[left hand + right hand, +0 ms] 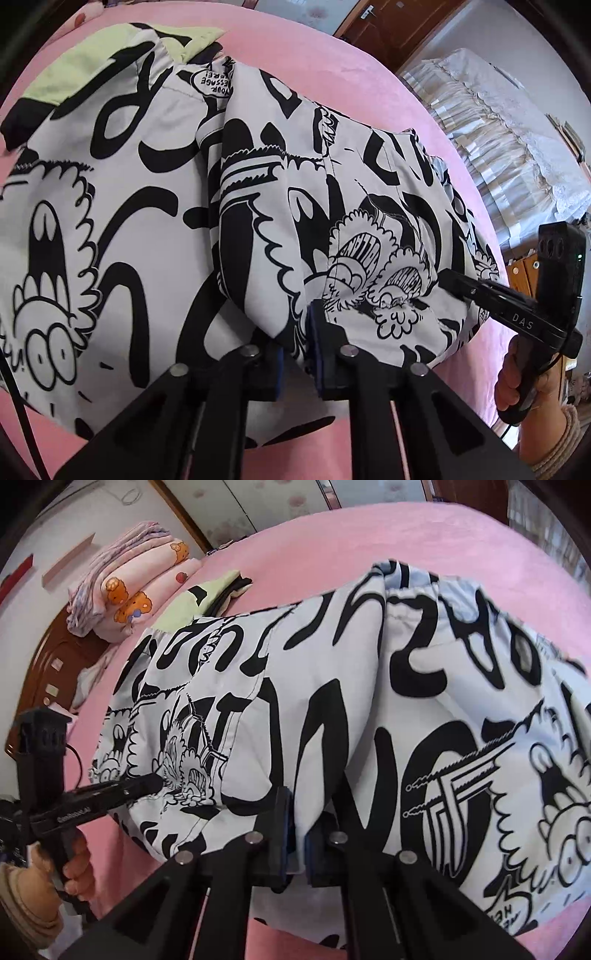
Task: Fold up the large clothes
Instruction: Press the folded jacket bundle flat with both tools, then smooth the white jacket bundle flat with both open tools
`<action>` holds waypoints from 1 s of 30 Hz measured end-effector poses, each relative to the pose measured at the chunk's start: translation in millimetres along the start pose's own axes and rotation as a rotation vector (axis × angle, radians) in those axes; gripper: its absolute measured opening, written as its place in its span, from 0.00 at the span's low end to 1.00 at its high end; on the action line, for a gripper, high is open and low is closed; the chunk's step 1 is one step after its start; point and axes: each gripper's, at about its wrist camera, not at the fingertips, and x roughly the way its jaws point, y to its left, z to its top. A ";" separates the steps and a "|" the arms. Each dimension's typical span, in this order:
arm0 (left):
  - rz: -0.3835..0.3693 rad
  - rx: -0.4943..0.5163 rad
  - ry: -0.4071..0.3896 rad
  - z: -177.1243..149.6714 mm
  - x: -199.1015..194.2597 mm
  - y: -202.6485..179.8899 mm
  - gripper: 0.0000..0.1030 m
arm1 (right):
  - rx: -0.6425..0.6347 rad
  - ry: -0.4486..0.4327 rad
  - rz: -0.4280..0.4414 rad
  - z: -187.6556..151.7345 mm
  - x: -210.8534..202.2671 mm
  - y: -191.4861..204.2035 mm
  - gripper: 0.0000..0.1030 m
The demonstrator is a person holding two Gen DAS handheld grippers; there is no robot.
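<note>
A large white jacket (pixel 155 206) with black cartoon print and a pale green hood part (pixel 85 62) lies bunched on a pink bed; it also shows in the right wrist view (pixel 369 686). My left gripper (pixel 295 354) is shut on a fold of the jacket at its near edge. My right gripper (pixel 297 843) is shut on another fold of the jacket near its edge. Each gripper shows in the other's view: the right one (pixel 454 282) at the right, the left one (pixel 155 781) at the left, tips buried in the fabric.
The pink bedspread (pixel 332 74) extends around the jacket. Folded pink blankets (pixel 125 587) with bear prints sit at the bed's head by a wooden headboard (pixel 51 664). A lace-covered piece of furniture (pixel 498 140) and a wooden door (pixel 399 26) stand beyond the bed.
</note>
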 end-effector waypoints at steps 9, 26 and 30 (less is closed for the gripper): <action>0.208 0.041 -0.146 10.9 -67.3 9.5 0.59 | -0.070 -0.165 -0.169 -9.0 -55.7 22.0 0.42; 0.207 0.064 -0.249 75.1 -21.6 -52.6 0.26 | -0.014 -0.254 -0.122 26.6 -5.5 65.7 0.42; 0.228 0.058 -0.182 81.6 11.4 -43.2 0.17 | -0.007 -0.232 -0.156 26.0 8.2 50.0 0.39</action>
